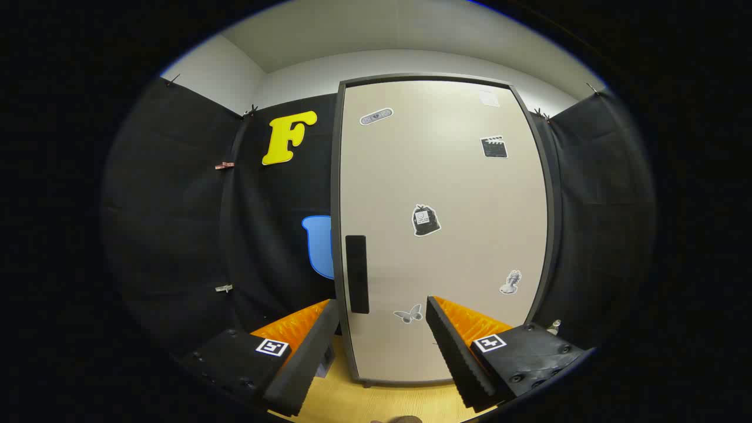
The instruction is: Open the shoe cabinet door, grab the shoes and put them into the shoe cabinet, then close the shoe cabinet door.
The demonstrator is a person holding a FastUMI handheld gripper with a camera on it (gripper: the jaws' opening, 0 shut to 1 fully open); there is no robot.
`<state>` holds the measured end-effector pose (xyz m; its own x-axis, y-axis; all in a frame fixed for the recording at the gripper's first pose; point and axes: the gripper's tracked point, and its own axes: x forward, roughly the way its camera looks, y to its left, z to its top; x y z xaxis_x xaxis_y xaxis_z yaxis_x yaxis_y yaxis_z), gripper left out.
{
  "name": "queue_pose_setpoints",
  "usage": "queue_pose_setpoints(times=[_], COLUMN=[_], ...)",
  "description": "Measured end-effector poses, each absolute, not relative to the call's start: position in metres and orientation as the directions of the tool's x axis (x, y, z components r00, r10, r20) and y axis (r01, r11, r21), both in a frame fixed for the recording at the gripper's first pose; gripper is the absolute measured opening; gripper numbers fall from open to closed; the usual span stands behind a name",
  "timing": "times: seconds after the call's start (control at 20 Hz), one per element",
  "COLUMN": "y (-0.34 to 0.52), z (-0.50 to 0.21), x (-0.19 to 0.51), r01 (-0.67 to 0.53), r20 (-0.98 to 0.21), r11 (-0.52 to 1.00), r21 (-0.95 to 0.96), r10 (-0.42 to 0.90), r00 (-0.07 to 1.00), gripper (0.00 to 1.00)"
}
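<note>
Your tongs (382,323): fingers spread wide apart, gripping nothing, held over the wooden floor (364,402). Shoe cabinet (440,229) at twelve o'clock, just beyond the fingertips: door shut, pale panel in a dark frame. Dark vertical handle (356,274) at eleven o'clock, near the left fingertip. Stickers (426,221) are scattered across your door.

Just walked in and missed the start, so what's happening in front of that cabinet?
A person is pointing the hand-held gripper at a shoe cabinet. Its door is shut, with stickers scattered over it and a dark vertical handle near its left edge. The fingers are spread open with nothing between them, and the handle sits just beyond the left finger.
</note>
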<state>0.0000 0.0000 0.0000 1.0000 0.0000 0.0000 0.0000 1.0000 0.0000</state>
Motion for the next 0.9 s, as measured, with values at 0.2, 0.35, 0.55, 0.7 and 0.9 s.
queue_pose_setpoints(times=[0.2, 0.35, 0.55, 0.7, 0.9], y=[0.001, 0.003, 0.005, 0.008, 0.012], z=[-0.001, 0.000, -0.001, -0.001, -0.002], x=[0.002, 0.004, 0.008, 0.012, 0.020], r01=[0.001, -0.001, 0.002, 0.001, 0.000], r20=[-0.003, -0.001, -0.001, 0.000, -0.001], r11=[1.000, 1.000, 1.000, 1.000, 1.000], r21=[-0.002, 0.004, -0.002, -0.003, 0.002], r10=[-0.001, 0.001, -0.002, -0.001, 0.000], r00=[1.000, 1.000, 1.000, 1.000, 1.000], gripper=[0.98, 0.98, 0.98, 0.98, 0.98])
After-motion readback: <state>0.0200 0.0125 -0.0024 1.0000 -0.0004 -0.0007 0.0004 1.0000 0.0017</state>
